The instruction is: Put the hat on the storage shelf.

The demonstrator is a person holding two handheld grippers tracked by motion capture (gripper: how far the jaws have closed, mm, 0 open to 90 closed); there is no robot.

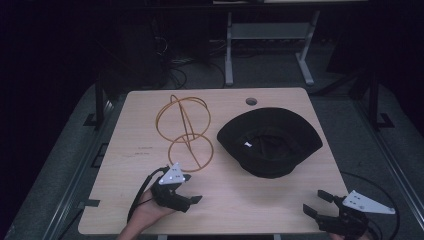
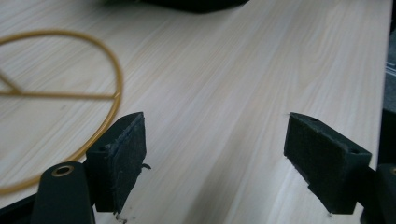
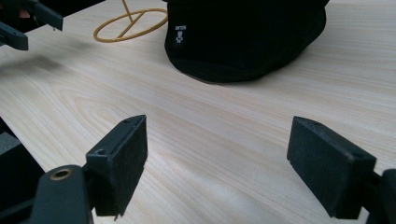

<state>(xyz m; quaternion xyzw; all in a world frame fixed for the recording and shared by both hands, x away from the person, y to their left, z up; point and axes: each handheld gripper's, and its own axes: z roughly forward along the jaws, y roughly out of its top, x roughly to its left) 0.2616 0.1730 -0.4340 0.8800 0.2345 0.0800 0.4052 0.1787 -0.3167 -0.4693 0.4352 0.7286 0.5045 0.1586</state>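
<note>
On the table (image 1: pixel 280 210) a wire stand (image 1: pixel 184 131) stood left of centre toward the far side, its base ring lying flat on the top. A hat (image 1: pixel 270 141) lay to its right, near but apart, crown down and opening upward. A small hole (image 1: pixel 251 101) sat in the top behind the hat, by the far edge. The left gripper (image 1: pixel 193 188) was near the front edge, just before the stand's base ring. The right gripper (image 1: pixel 318 202) was at the front right corner, before the hat and well apart from it.
</note>
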